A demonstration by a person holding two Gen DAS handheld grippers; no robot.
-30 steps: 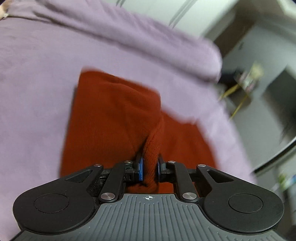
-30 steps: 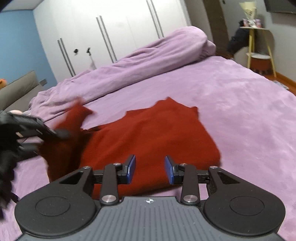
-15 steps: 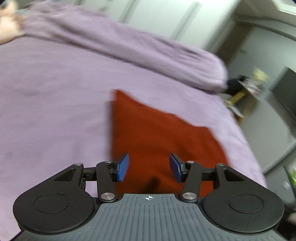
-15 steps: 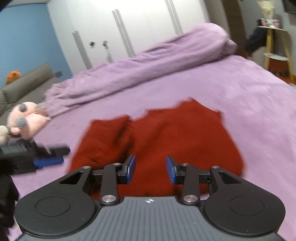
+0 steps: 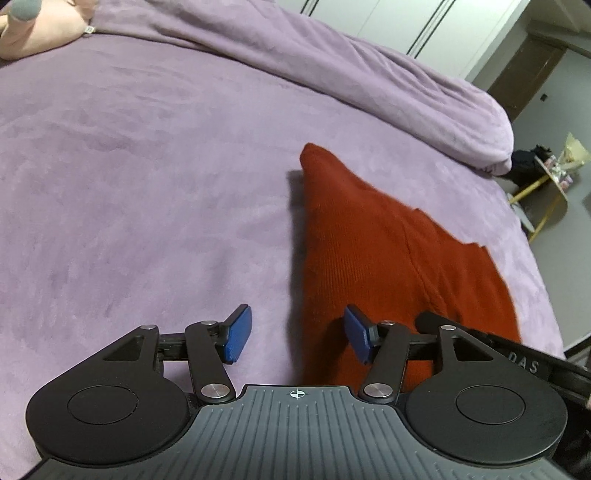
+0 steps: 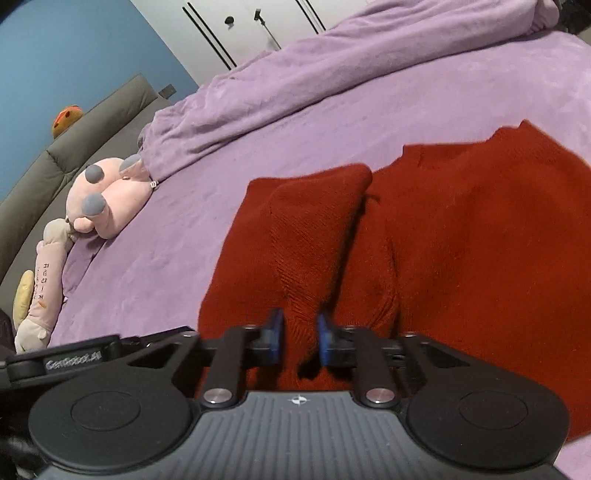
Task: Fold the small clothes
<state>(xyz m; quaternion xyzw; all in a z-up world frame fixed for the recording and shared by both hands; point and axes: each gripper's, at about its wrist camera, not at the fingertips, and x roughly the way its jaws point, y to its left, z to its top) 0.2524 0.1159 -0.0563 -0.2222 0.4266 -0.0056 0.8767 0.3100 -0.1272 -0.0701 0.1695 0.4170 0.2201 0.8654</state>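
Ribbed red knit garment (image 5: 373,258), plush purple bedspread (image 5: 147,166)

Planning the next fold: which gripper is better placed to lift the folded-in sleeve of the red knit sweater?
Right. The right gripper has its jaws closing on the red knit sweater's sleeve fold; the left gripper is opening, its jaws straddling the sweater's edge, gripping nothing.

Both cameras sit just behind their own fingers and look forward and down along them, close over the bed (image 5: 147,166).

The left view has its fingers (image 5: 238,338) low in frame, straddling the sweater's (image 5: 369,258) left edge; beyond them lie the rolled duvet (image 5: 369,66) and wardrobe doors (image 5: 388,22).

The right view's fingers (image 6: 275,336) sit over the sweater (image 6: 461,240), facing the same duvet (image 6: 295,85).

Both share the sweater, the bed, the duvet and the plush toy (image 6: 107,199).
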